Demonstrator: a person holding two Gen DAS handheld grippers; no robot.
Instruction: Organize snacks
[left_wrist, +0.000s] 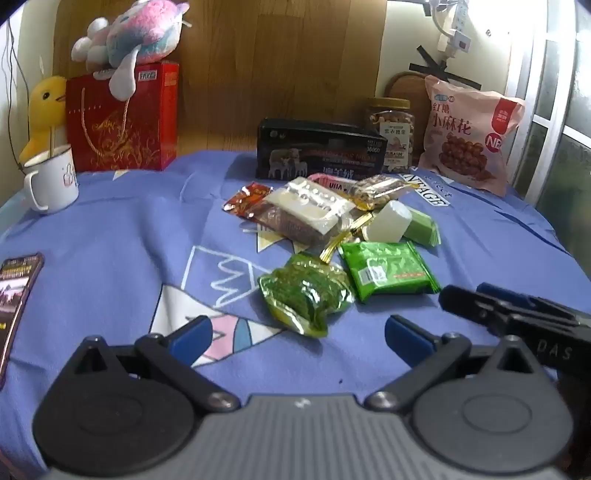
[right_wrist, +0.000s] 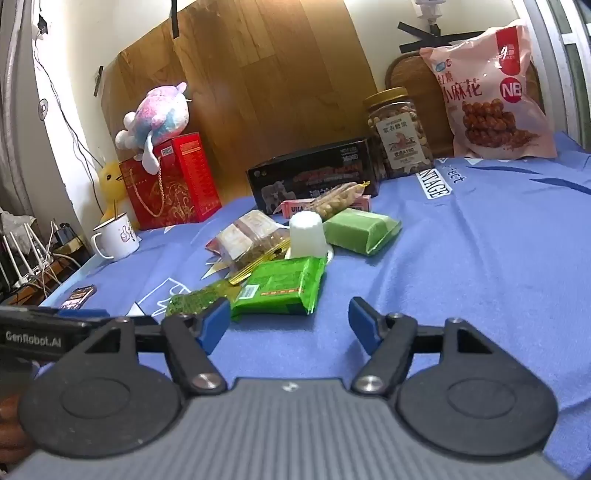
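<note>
While both tilt down over the snack pile (left_wrist: 332, 236), left gripper (left_wrist: 299, 334) and right gripper (right_wrist: 288, 319) jaws are spread, empty.

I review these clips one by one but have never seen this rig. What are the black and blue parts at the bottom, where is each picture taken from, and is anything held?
They are two handheld grippers carried by a person, each with a fisheye camera looking along its blue-padded fingers. One picture looks out from the left gripper, the other from the right gripper. Both are open and hold nothing. On the blue cloth lies a pile of snacks: a green packet, a shiny green pouch, a white cup. Behind stand a black box, a nut jar and a pink bag.
</note>
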